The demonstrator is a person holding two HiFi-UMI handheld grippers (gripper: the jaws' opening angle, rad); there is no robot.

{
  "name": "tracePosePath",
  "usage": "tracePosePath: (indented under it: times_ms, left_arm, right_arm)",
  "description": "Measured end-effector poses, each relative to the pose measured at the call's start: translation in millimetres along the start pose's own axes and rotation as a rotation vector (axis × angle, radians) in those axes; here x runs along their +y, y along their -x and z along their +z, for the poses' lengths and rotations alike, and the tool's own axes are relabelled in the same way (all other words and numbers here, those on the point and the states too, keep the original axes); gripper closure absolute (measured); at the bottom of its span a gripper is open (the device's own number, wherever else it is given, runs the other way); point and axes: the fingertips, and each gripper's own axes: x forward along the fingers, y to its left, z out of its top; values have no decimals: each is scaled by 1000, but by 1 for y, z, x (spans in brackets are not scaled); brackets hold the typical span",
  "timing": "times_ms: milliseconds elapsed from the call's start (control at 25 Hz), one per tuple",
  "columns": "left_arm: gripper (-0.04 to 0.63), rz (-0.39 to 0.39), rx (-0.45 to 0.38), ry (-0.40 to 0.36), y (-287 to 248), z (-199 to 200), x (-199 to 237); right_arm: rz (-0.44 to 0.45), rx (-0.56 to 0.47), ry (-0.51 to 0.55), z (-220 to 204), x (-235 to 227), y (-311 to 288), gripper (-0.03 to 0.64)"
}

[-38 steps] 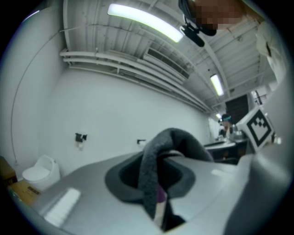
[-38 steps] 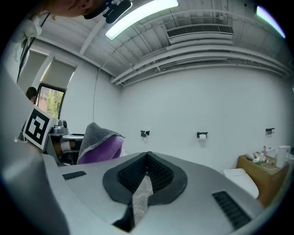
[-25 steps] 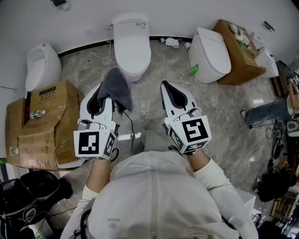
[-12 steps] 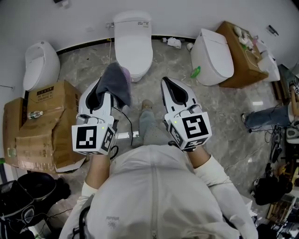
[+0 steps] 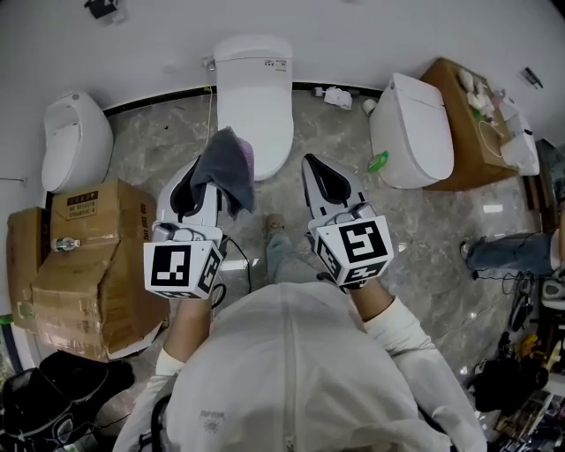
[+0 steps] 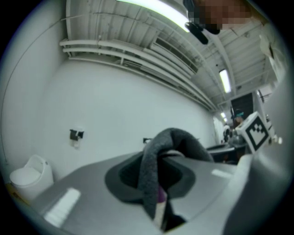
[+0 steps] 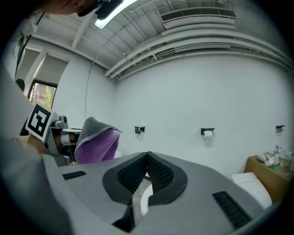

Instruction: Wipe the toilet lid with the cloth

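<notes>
A marble floor (image 5: 168,132) is seen below. The toilet lid (image 5: 254,88) lies closed just ahead of both tools. The cloth (image 5: 228,166) is clamped in the left gripper (image 5: 205,172); the right gripper (image 5: 311,164) is closed and empty. The approach is judged to be the step in hand; next, the cloth is to be lowered onto the lid.

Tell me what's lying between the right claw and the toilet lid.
Nothing lies there: in the head view only a stretch of bare marble floor separates the shut right claw from the toilet lid.

Bright, even overhead light, ceiling tube (image 7: 109,10) glaring, soft shadows, fisheye warp w/ dark corners, foreground blurry.
</notes>
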Motion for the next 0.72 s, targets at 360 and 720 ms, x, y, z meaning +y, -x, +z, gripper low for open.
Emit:
tracePosePath:
  times_ms: [360, 720]
  left_arm:
    - [546, 14, 22, -2, -159, -8, 48]
    - [546, 11, 89, 6, -233, -35, 76]
  right_arm:
    - [49, 45, -21, 4, -95, -140, 606]
    - [68, 111, -92, -19, -146, -216, 606]
